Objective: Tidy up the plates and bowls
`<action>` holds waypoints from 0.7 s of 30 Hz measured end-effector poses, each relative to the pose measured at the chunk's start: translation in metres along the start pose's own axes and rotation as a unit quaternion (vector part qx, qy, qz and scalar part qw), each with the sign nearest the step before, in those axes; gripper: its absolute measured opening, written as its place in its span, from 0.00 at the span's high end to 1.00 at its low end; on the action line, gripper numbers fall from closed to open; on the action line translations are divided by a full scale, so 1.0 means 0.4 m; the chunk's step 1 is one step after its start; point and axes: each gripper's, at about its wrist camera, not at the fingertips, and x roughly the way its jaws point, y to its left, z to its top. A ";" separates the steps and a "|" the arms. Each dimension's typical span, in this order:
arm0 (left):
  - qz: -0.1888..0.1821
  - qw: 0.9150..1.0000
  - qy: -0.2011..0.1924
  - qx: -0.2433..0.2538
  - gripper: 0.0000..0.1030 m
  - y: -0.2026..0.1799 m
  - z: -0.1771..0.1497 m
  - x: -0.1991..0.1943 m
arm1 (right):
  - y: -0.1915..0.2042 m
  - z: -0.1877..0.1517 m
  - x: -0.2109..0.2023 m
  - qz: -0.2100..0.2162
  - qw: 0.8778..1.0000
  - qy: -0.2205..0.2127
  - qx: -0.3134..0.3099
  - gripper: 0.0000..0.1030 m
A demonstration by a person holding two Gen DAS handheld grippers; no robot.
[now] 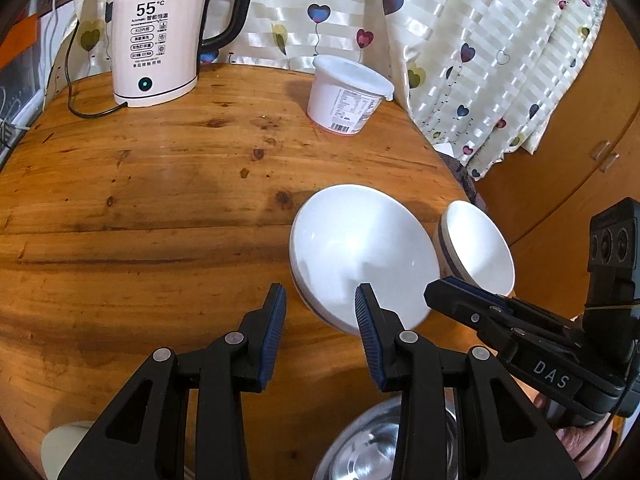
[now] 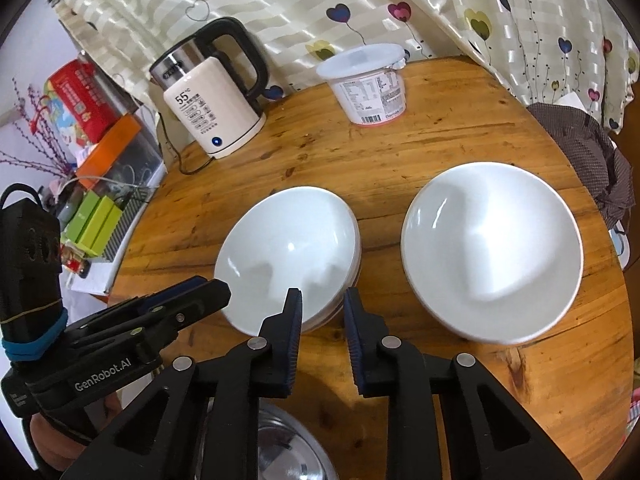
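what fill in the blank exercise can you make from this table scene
1. The kettle shows the number ____.
2. The yogurt tub is closed with a white ____.
3. On the wooden table stand ____ white bowls, the left bowl and the right bowl.
4. The bowl near the bottom edge is made of ____.

Missing words: 55; lid; two; metal

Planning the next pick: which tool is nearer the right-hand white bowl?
Right. The right tool straddles the left bowl's near rim, beside the right-hand bowl; the left tool is further left on that rim.
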 end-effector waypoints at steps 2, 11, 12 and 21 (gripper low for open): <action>-0.001 1.000 0.002 -0.001 0.64 0.001 0.003 0.008 | -0.003 0.005 0.008 -0.003 1.000 0.000 0.002 0.80; -0.001 1.000 0.016 -0.009 0.73 0.008 0.011 0.043 | -0.017 0.020 0.032 -0.010 1.000 0.001 0.008 0.82; -0.001 1.000 0.017 -0.011 0.74 0.009 0.011 0.047 | -0.018 0.022 0.033 -0.011 1.000 0.000 0.008 0.82; 0.001 1.000 0.016 -0.009 0.74 0.012 0.014 0.050 | -0.018 0.026 0.036 -0.012 1.000 0.001 0.008 0.83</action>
